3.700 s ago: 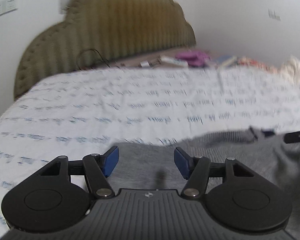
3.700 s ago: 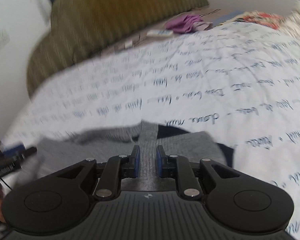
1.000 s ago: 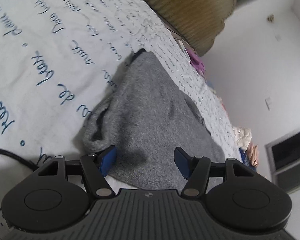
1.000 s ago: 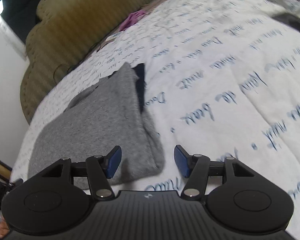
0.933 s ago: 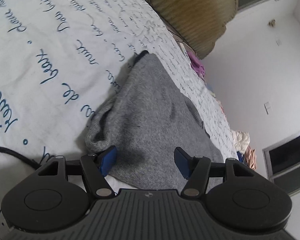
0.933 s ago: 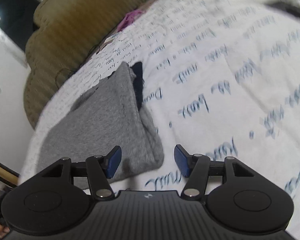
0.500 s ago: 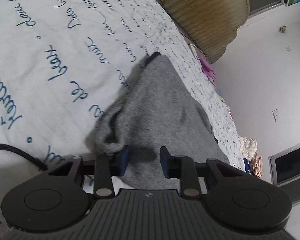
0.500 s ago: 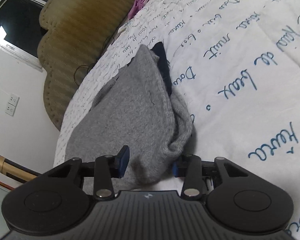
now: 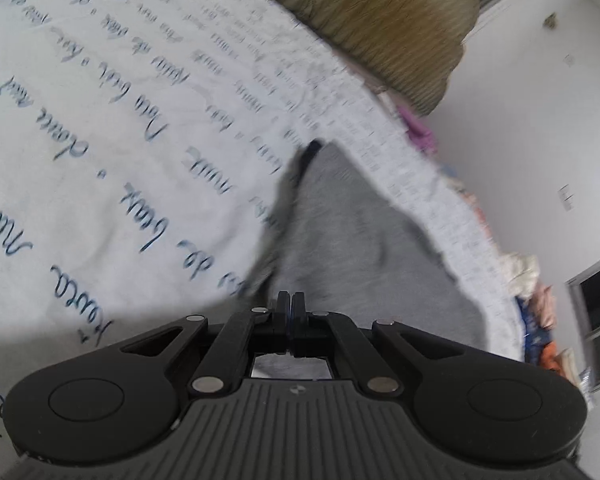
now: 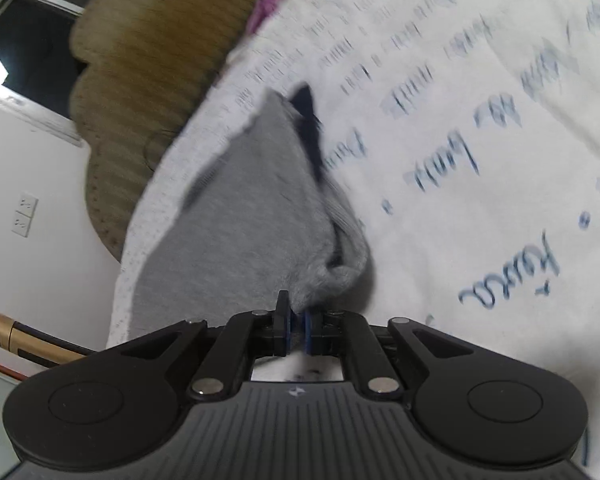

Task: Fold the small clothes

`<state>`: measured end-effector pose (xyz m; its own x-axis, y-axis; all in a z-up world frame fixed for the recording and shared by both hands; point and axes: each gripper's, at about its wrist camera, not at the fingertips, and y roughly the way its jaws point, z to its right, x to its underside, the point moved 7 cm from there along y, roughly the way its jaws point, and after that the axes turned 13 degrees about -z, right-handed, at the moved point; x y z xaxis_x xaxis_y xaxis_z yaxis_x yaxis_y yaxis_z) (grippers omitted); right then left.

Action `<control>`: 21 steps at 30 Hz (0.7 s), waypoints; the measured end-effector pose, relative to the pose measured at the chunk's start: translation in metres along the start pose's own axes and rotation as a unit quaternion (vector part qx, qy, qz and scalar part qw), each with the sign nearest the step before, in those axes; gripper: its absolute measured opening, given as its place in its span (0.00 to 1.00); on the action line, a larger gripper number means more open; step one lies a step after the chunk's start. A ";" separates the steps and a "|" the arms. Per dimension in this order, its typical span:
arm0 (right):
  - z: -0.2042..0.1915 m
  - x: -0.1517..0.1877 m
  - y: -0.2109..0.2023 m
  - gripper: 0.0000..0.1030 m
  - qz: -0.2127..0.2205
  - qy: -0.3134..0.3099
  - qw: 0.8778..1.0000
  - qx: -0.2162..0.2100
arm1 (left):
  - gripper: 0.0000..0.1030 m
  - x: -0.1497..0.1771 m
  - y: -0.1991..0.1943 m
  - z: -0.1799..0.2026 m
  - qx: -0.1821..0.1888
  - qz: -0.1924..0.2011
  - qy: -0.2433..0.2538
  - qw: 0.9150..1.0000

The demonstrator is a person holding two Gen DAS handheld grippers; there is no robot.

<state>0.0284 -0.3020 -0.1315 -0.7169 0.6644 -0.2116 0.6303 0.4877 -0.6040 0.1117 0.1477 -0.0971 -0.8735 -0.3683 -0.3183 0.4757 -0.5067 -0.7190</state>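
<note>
Gripping the near hem of the grey knitted garment (image 9: 352, 240), the left gripper (image 9: 290, 312) has just closed flat on the fabric. The right gripper (image 10: 296, 320), also just closed, pinches the hem's bunched corner. The garment lies on the white script-printed bedspread (image 9: 100, 128). Beyond it stands the olive padded headboard (image 10: 160, 60).

A bed's white quilt (image 9: 100, 120), printed with blue handwriting, runs up to an olive scalloped headboard (image 10: 152, 60). Beside the headboard, white walls (image 9: 540, 112) carry a dark window (image 10: 24, 44) and a socket plate (image 10: 25, 219).
</note>
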 end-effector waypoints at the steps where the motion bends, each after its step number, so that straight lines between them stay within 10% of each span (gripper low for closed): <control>1: -0.001 0.001 0.000 0.08 0.002 -0.003 1.000 0.006 | 0.03 0.002 0.000 -0.001 -0.005 0.000 0.000 1.000; 3: -0.007 0.001 -0.009 0.13 0.015 -0.023 0.999 0.028 | 0.22 0.006 -0.002 -0.005 0.001 -0.005 0.005 1.000; 5: -0.012 -0.006 -0.024 0.16 0.034 -0.036 0.998 0.048 | 0.75 0.006 -0.006 -0.008 0.012 0.006 -0.001 1.000; 6: -0.014 -0.010 -0.032 0.16 0.046 -0.041 0.997 0.050 | 0.84 0.006 -0.008 -0.010 0.013 0.017 -0.012 1.000; 16: -0.003 -0.011 -0.042 0.17 0.043 -0.019 0.998 0.036 | 0.70 0.016 0.003 -0.015 0.058 0.017 -0.050 0.997; 21: 0.018 0.001 -0.023 0.55 0.030 0.069 0.993 -0.090 | 0.66 0.009 0.013 -0.013 0.071 0.026 -0.068 0.995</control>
<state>0.0080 -0.3232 -0.1316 -0.6363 0.7605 -0.1293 0.7229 0.5293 -0.4442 0.1088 0.1481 -0.1168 -0.8303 -0.4932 -0.2595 0.5376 -0.5863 -0.6060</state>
